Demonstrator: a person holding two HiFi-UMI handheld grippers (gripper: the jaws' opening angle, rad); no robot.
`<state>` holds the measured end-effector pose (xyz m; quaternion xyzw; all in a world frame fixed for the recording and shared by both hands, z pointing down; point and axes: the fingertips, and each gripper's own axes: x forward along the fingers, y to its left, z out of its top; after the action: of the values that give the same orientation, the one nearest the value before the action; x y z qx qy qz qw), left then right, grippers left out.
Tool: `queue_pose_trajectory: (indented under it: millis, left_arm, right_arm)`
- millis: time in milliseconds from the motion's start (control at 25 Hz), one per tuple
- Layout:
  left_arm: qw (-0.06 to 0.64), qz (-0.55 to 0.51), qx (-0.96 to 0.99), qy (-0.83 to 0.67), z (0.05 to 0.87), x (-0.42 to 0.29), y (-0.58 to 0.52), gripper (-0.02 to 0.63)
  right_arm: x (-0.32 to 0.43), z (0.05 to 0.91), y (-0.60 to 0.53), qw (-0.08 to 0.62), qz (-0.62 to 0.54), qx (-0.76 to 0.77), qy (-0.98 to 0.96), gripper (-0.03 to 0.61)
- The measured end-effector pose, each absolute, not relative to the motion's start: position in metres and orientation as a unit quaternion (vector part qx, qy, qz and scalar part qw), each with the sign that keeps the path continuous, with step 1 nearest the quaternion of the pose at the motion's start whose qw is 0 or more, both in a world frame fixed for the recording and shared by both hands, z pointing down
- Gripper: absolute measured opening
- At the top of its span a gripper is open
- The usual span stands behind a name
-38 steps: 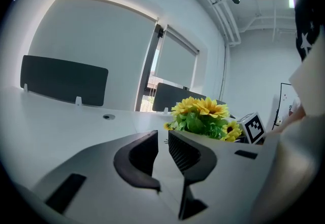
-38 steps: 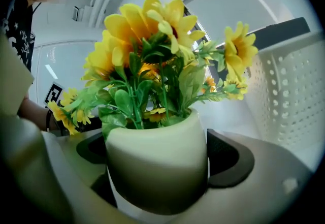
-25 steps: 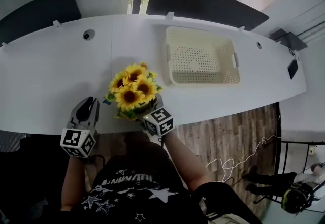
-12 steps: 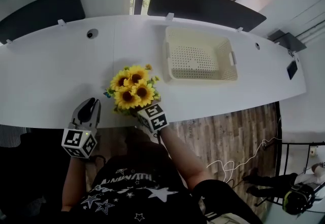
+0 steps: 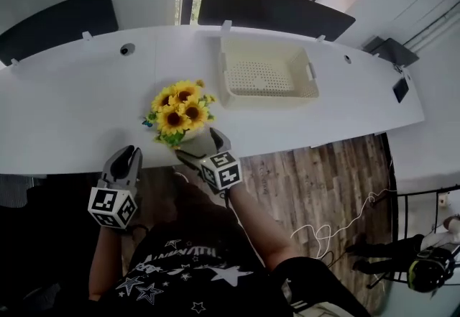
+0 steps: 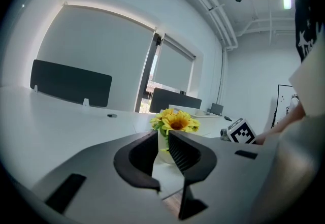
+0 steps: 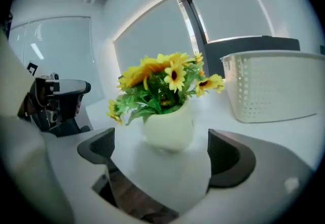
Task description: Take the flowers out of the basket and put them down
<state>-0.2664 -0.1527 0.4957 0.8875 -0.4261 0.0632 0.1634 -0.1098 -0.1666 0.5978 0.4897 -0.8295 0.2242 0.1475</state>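
One pot of flowers [image 5: 178, 113], one basket [image 5: 266, 100], one left gripper [image 5: 129, 154], one right gripper [image 5: 197, 144].

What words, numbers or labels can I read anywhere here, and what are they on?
No text here is legible.
Shirt: a line of white letters above stars, too blurred to read.
Marker cubes: black-and-white square patterns only, no words.
Basket and flower pot: no print visible.

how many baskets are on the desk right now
1. The cream perforated basket sits toward the far side of the white desk, beyond and right of the potted sunflowers in the head view. No other basket shows.
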Motion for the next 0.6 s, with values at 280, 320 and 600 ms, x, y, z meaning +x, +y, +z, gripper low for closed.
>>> queue_pose_trajectory:
  millis: [280, 320, 600]
  left_arm:
    - [0.166, 0.048, 0.9, -0.399, 0.491, -0.262, -0.103, 0.067]
    - [0.168, 0.047, 0.902, -0.394, 0.492, -0.259, -0.096, 0.067]
    - [0.174, 0.058, 0.916, -0.358, 0.502, -0.239, -0.062, 0.067]
  right_arm:
    - [-0.103, 0.554, -0.113, 0.096, 0.213, 0.519, -0.822, 0.555]
    - [-0.102, 0.547, -0.106, 0.087, 0.211, 0.521, -0.822, 0.555]
    - [-0.112, 0.526, -0.058, 0.056, 0.224, 0.49, -0.84, 0.527]
